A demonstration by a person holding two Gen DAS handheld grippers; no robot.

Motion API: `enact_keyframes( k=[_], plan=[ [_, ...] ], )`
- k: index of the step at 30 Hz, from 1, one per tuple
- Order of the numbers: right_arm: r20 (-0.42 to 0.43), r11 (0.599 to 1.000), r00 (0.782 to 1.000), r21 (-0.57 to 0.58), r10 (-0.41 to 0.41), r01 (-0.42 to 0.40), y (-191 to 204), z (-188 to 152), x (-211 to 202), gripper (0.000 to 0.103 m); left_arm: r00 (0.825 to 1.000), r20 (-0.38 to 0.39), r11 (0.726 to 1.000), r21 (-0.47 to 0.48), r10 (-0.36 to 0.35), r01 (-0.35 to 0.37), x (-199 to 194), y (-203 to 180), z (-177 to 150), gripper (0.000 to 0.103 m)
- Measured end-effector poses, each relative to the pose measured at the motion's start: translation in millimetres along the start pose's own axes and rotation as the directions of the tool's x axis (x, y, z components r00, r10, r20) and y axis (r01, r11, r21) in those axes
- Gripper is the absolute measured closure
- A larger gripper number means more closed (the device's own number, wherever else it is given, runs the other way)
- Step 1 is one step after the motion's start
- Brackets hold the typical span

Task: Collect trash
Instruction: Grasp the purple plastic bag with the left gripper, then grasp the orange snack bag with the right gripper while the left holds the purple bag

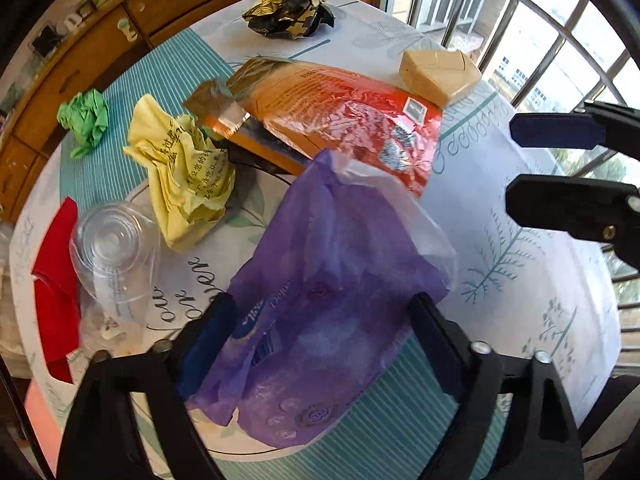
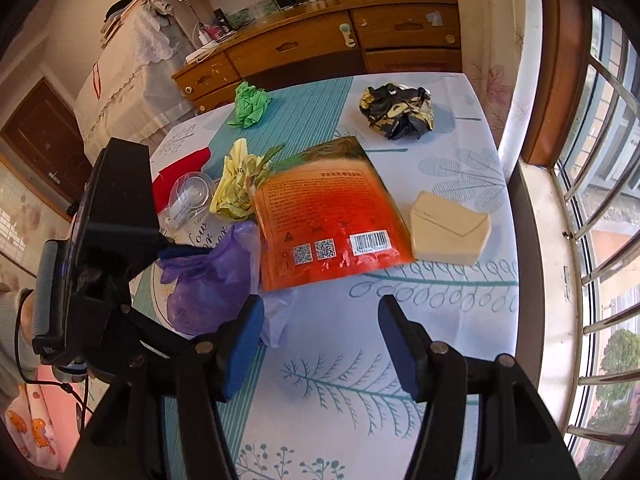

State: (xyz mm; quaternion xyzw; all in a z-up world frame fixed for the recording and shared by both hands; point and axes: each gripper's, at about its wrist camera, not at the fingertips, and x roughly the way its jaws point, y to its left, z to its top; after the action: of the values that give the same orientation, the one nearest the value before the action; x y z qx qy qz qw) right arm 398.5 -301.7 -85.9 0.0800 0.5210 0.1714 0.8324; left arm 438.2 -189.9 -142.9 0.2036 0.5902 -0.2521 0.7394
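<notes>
Straddling the purple plastic bag [image 1: 328, 280], the left claw [image 1: 320, 332] is spread wide, fingers either side of it.
Right claw [image 2: 320, 340] gapes, holding nothing, above the counter [image 2: 440, 320], near the orange pouch [image 2: 332, 216].

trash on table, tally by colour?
purple bag: 1
orange pouch: 1
yellow paper: 1
green paper: 1
black-gold wrapper: 1
beige box: 1
clear cup: 1
red sheet: 1
Total: 8
</notes>
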Motion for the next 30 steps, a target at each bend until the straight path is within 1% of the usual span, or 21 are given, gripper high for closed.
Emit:
enact_keyframes(
  k=[1, 2, 3, 4, 5, 6, 9, 11, 14, 18, 20, 24, 28, 29, 30],
  plan=[
    [0.000, 1.000, 1.000, -0.004, 0.001, -0.001, 0.6, 2.0, 0.8, 0.043, 1.000, 0.010, 1.000, -0.012, 0.000, 0.000, -0.9, 0.8, -1.1, 0.027],
    [0.001, 1.000, 1.000, -0.009, 0.001, -0.001, 1.2, 5.0, 2.1, 0.043, 1.000, 0.018, 1.000, -0.017, 0.002, -0.002, -2.0, 0.8, -2.2, 0.038],
    [0.002, 1.000, 1.000, -0.012, 0.001, -0.001, 2.2, 7.6, 3.1, 0.043, 1.000, 0.023, 1.000, -0.021, 0.012, -0.011, -3.1, 0.9, -3.4, 0.052],
    [0.005, 1.000, 1.000, -0.016, 0.000, 0.000, 3.3, 10.5, 4.2, 0.043, 1.000, 0.028, 1.000, -0.029, 0.011, -0.010, -4.8, 2.1, -4.4, 0.059],
    [0.007, 1.000, 1.000, -0.020, 0.000, 0.001, 4.5, 14.4, 5.7, 0.043, 0.999, 0.032, 0.999, -0.045, -0.008, 0.009, -7.1, 3.9, -5.6, 0.074],
    [0.008, 1.000, 1.000, -0.022, -0.001, 0.002, 5.2, 17.2, 6.9, 0.043, 0.999, 0.033, 0.998, -0.063, -0.025, 0.027, -9.2, 6.5, -6.6, 0.078],
    [0.011, 1.000, 1.000, -0.029, -0.001, 0.001, 8.9, 30.9, 13.2, 0.043, 0.998, 0.048, 0.994, -0.103, -0.029, 0.034, -17.1, 5.8, -10.6, 0.089],
    [0.011, 0.999, 1.000, -0.038, -0.006, 0.006, 11.3, 39.2, 18.5, 0.042, 0.997, 0.060, 0.990, -0.135, -0.038, 0.045, -22.2, 8.2, -20.2, 0.092],
    [0.004, 0.998, 1.000, -0.059, -0.021, 0.022, 17.2, 51.0, 28.9, 0.036, 0.996, 0.080, 0.981, -0.186, -0.042, 0.056, -31.5, 7.8, -32.9, 0.096],
    [-0.009, 0.995, 0.998, -0.080, -0.060, 0.060, 25.2, 64.2, 48.0, 0.026, 0.992, 0.115, 0.959, -0.275, -0.046, 0.076, -49.7, 16.3, -49.1, 0.097],
    [-0.015, 0.991, 0.996, -0.098, -0.091, 0.089, 30.7, 67.9, 58.6, 0.024, 0.990, 0.136, 0.941, -0.327, -0.044, 0.087, -64.9, 18.8, -58.4, 0.097],
    [-0.032, 0.977, 0.986, -0.142, -0.165, 0.159, 42.4, 72.0, 80.9, 0.022, 0.985, 0.168, 0.895, -0.434, -0.029, 0.100, -83.9, 37.1, -76.9, 0.097],
    [-0.042, 0.947, 0.961, -0.185, -0.274, 0.262, 46.9, 71.5, 100.5, 0.021, 0.984, 0.179, 0.828, -0.549, -0.021, 0.118, -96.8, 61.9, -99.2, 0.097],
    [-0.045, 0.937, 0.952, -0.196, -0.302, 0.288, 47.4, 71.1, 105.3, 0.021, 0.983, 0.183, 0.812, -0.570, -0.020, 0.123, -100.1, 66.9, -107.0, 0.097],
    [-0.047, 0.930, 0.946, -0.204, -0.322, 0.306, 46.9, 71.1, 108.3, 0.021, 0.983, 0.185, 0.802, -0.584, -0.018, 0.125, -99.0, 68.8, -106.5, 0.097]
  ],
)
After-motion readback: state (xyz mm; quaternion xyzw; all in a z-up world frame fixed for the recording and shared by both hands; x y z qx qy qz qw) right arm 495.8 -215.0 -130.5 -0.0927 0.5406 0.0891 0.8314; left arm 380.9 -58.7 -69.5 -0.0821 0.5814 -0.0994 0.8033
